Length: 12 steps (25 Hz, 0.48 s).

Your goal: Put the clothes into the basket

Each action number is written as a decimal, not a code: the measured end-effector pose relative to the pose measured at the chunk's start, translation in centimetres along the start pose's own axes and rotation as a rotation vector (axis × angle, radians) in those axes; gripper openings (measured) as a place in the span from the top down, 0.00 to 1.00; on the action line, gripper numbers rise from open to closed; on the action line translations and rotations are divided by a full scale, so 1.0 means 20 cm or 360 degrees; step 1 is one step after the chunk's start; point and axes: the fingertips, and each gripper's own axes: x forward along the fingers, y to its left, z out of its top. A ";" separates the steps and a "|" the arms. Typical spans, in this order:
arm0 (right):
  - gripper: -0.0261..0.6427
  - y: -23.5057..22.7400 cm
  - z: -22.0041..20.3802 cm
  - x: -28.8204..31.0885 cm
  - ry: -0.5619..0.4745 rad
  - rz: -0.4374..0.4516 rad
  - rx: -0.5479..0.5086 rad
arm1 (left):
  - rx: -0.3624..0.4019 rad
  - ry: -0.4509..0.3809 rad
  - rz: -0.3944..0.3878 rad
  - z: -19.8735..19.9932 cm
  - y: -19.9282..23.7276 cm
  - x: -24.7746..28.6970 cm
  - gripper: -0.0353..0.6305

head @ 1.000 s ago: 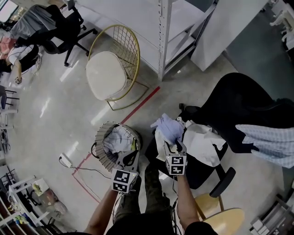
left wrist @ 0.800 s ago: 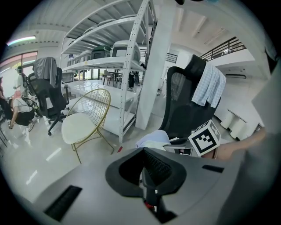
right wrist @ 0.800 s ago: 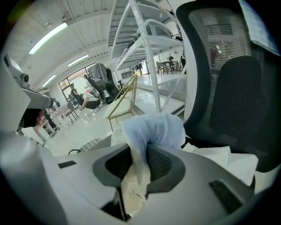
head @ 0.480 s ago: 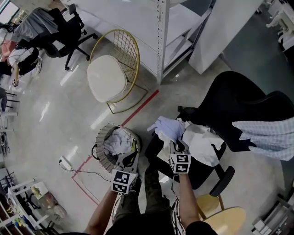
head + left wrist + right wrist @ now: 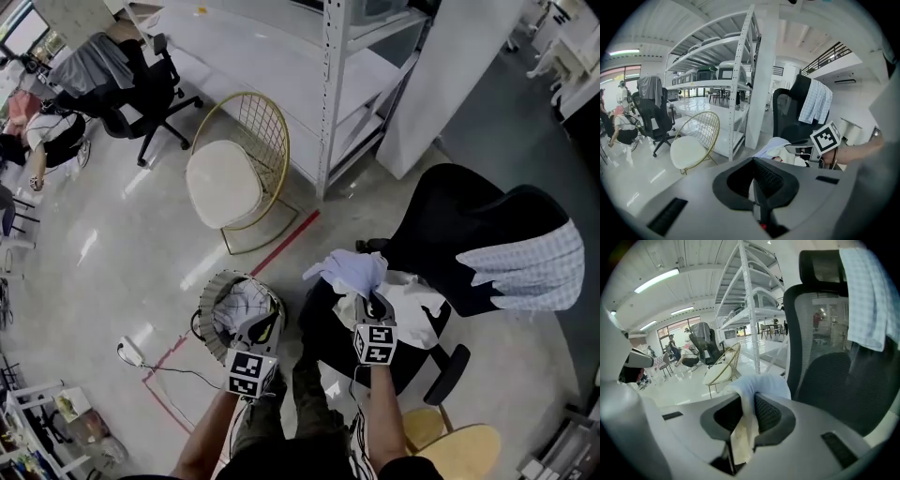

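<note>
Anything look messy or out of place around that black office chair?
Yes: a checked cloth hangs askew over the black office chair's backrest, and white clothes lie crumpled on its seat, not in the basket.

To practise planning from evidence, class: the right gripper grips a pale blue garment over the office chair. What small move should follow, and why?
Probably carry the right gripper left towards the basket. Its jaws have just been closing and now pinch the pale blue garment; the basket stands on the floor left of the office chair, open-topped, clothes already inside.
</note>
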 end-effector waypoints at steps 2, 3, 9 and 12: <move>0.83 0.00 0.07 -0.07 -0.0044 -0.0016 -0.0012 | 0.0015 -0.0034 0.0003 0.04 0.00 -0.05 0.94; 0.83 0.01 0.10 -0.10 -0.0069 -0.0025 -0.0021 | 0.0021 -0.0054 0.0004 0.06 -0.01 -0.07 0.94; 0.83 0.02 0.39 -0.27 -0.0240 -0.0100 -0.0099 | 0.0050 -0.0181 0.0013 0.20 0.04 -0.22 0.94; 0.83 0.06 0.54 -0.38 -0.0333 -0.0136 -0.0139 | 0.0066 -0.0238 0.0026 0.24 0.08 -0.32 0.94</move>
